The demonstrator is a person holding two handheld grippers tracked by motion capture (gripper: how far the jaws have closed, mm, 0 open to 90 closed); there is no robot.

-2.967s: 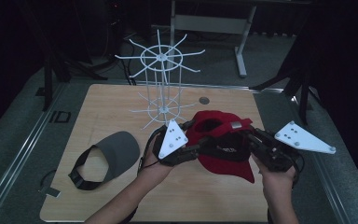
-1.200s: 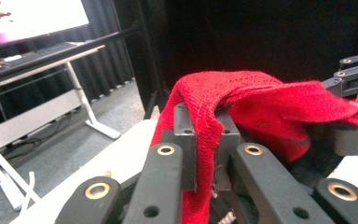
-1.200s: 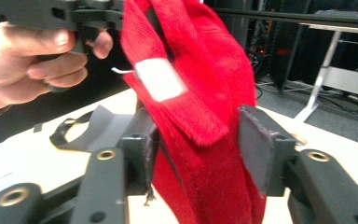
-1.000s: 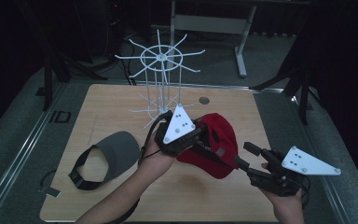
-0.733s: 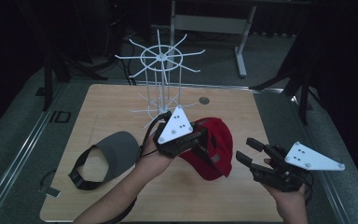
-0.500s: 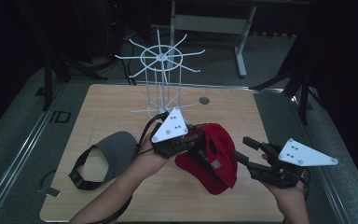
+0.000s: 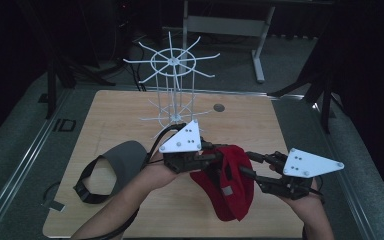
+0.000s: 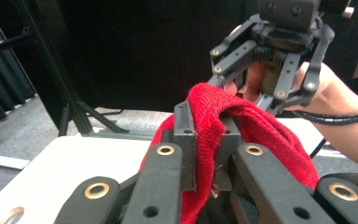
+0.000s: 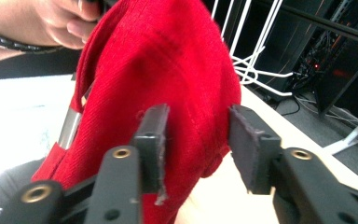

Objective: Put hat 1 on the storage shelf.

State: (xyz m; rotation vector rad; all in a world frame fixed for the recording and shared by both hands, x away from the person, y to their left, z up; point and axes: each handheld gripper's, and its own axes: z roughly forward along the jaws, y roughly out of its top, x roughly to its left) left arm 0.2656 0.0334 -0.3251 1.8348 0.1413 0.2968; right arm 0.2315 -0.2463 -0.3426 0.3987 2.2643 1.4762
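A red cap [image 7: 230,185] hangs above the wooden table [image 7: 260,125], its fabric pinched at the top by my left gripper [image 7: 220,156], which is shut on it. In the left gripper view the two pads clamp a fold of the cap [image 8: 256,130]. My right gripper [image 7: 247,164] reaches in from the right at the cap's side. Its jaws have just been closing. In the right gripper view they straddle the cap's [image 9: 168,60] lower edge, the right gripper [image 9: 193,135] still showing a gap at one pad. The right gripper [image 8: 244,93] faces the left gripper's camera behind the cap.
A white wire hanging rack [image 7: 172,85] stands at the back middle of the table. A grey visor cap [image 7: 120,162] with a black strap lies at the front left. A small round disc [image 7: 219,107] sits behind the rack's right side.
The cap has swung down to hang lower and nearer the front. The right gripper has moved in from the right to the cap, and its jaws have narrowed.
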